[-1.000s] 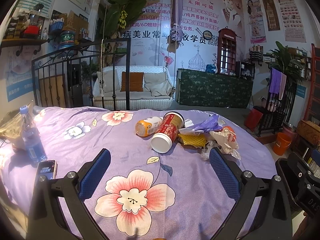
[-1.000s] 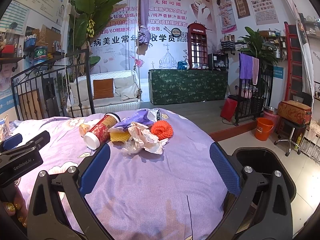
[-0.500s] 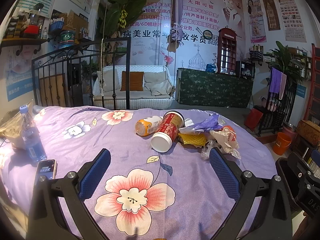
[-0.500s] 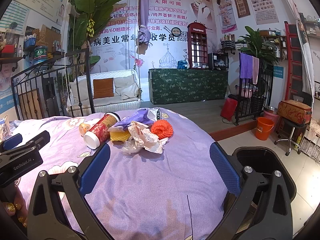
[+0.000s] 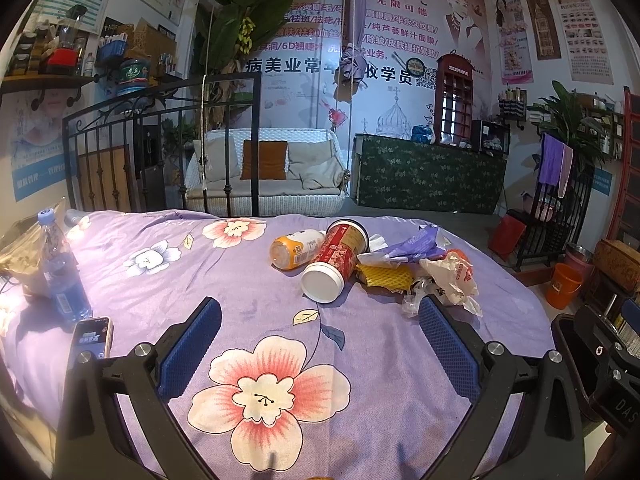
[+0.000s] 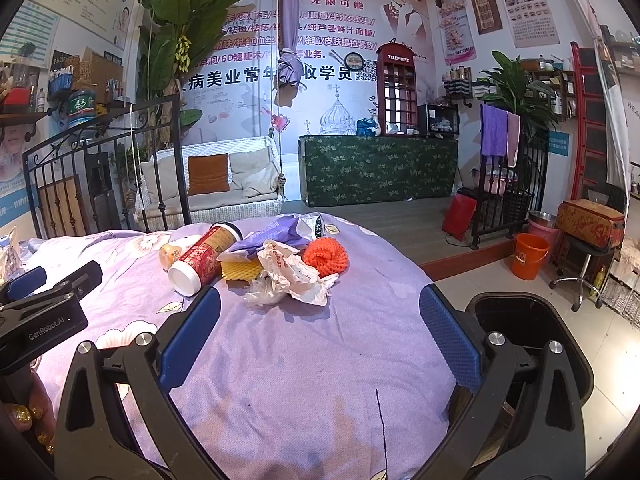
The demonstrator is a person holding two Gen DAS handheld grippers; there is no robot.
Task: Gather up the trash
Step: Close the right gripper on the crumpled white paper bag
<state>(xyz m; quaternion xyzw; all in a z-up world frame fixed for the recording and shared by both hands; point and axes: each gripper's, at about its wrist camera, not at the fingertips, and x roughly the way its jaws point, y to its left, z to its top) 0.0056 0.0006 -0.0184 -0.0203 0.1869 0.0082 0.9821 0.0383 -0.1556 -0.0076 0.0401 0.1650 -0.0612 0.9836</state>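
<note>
Both the left gripper [image 5: 318, 344] and right gripper [image 6: 320, 338] hovered spread and empty short of the trash pile [image 6: 280, 264] at 12 o'clock; approach should be low, bin [image 6: 532, 344] at 3 o'clock.

This looks like a beauty salon or cosmetics training shop, not a home. The back wall carries a large printed banner in Chinese lettering [image 5: 328, 68] with a drawn portrait, and framed posters of eyebrow and lash charts [image 5: 588, 36] hang to the right. A long counter draped in dark green patterned cloth [image 5: 428, 176] stands below the banner, with a tall red telephone-box shaped cabinet [image 5: 454, 100] on it. A white wicker swing seat with cushions [image 5: 268, 176] hangs on ropes (a waiting spot, it seems). A wall shelf crowded with bottles and jars [image 5: 52, 60] sits left, and a purple towel on a black rack [image 5: 554, 160] right.
</note>
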